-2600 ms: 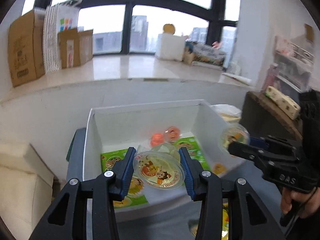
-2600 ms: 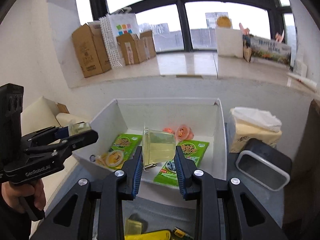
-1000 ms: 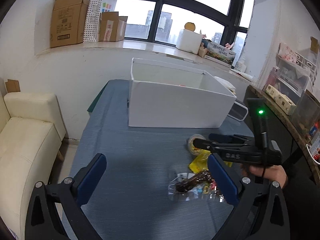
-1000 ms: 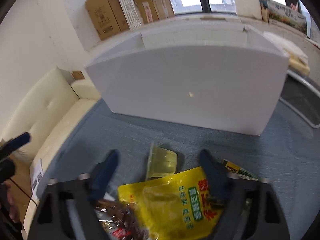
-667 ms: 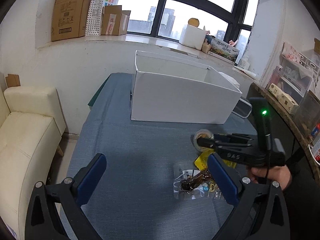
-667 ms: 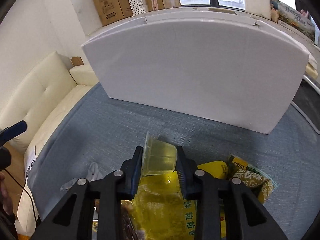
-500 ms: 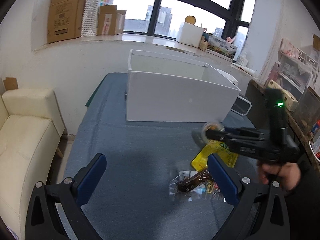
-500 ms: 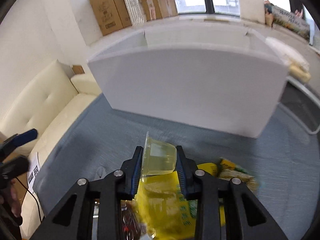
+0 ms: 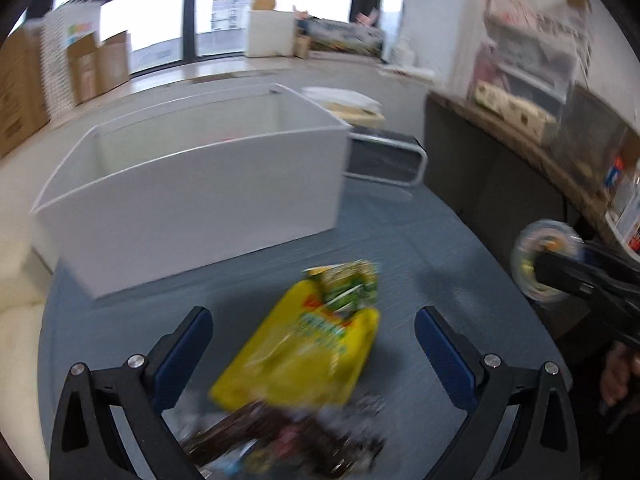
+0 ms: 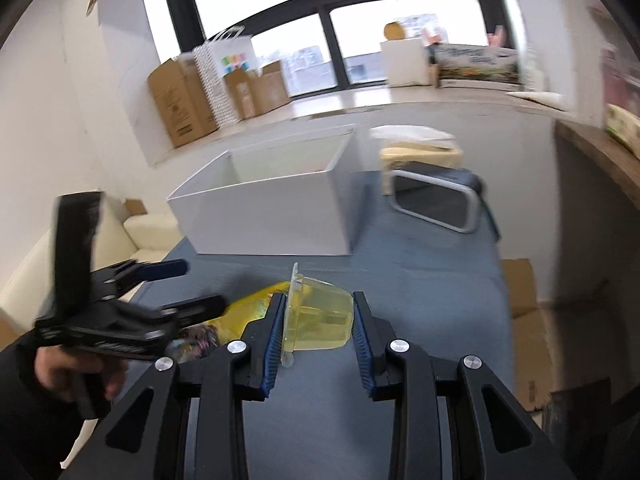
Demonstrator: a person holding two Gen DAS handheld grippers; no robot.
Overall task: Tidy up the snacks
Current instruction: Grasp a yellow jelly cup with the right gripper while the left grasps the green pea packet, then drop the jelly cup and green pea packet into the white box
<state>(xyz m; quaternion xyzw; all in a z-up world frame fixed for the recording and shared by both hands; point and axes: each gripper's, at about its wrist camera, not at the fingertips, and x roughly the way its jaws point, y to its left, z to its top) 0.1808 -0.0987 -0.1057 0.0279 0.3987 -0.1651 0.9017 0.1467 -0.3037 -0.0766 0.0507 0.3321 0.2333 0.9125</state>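
Note:
My right gripper (image 10: 318, 304) is shut on a clear yellow jelly cup (image 10: 318, 318), held above the blue table; the cup also shows at the right of the left wrist view (image 9: 540, 264). My left gripper (image 9: 312, 330) is wide open and empty, low over a yellow snack bag (image 9: 304, 352) and a dark clear-wrapped snack (image 9: 280, 440). In the right wrist view the left gripper (image 10: 180, 288) hovers over that yellow bag (image 10: 248, 304). The white box (image 9: 192, 196) stands behind the snacks, also in the right wrist view (image 10: 272, 204).
A grey metal-rimmed bin (image 10: 436, 200) lies right of the box, with a tissue pack (image 10: 420, 148) behind it. A dark counter (image 9: 520, 184) runs along the right. A cream sofa (image 10: 80, 240) sits left of the table. Cardboard boxes (image 10: 180, 108) line the windowsill.
My left gripper has swung right and down over the yellow bag. My right gripper has lifted the jelly cup and pulled back to the right, away from the box.

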